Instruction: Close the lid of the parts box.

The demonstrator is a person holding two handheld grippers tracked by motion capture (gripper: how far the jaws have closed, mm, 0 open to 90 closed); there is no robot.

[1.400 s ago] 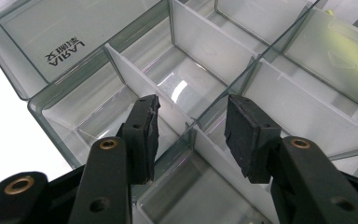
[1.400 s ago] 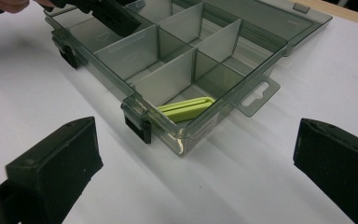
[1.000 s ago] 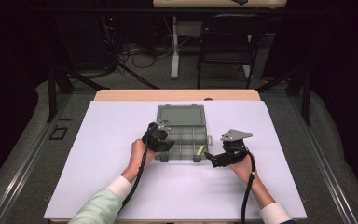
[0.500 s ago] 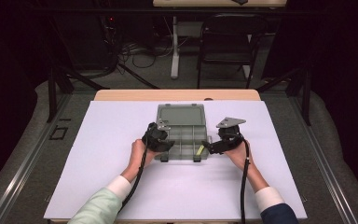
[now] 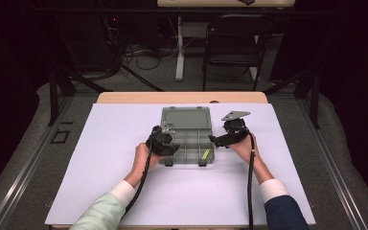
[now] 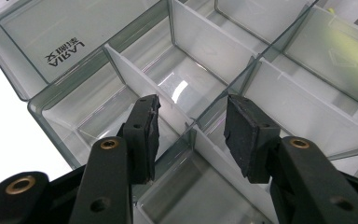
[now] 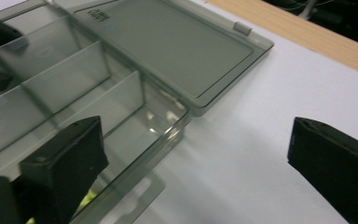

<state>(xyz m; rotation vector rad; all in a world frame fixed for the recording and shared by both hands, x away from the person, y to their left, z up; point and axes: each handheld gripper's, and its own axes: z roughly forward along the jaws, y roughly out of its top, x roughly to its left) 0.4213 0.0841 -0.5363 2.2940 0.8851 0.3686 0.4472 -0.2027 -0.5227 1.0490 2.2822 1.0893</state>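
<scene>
A clear grey compartment box point(image 5: 187, 143) lies open in the middle of the white sheet, its lid point(image 5: 186, 117) flat on the far side. A small yellow item point(image 5: 205, 154) rests in the front right compartment. My left gripper point(image 5: 166, 144) reaches into the box's left side. In the left gripper view it point(image 6: 191, 135) is open, astride a thin divider wall point(image 6: 192, 140), and the pads point(image 6: 142, 135) stand clear of that wall. My right gripper point(image 5: 219, 140) is at the box's right edge. It point(image 7: 196, 158) is wide open, one jaw over the corner compartment point(image 7: 135, 126) and the other over the sheet.
The white sheet point(image 5: 100, 158) covers the table, with a wooden edge point(image 5: 182, 97) at the far side. A chair point(image 5: 232, 43) and floor cables point(image 5: 139, 52) lie beyond the table. Bare sheet spreads to the left, right and front of the box.
The right gripper has moved away from the person along the box's right side, now level with the box's middle. The left gripper has kept still.
</scene>
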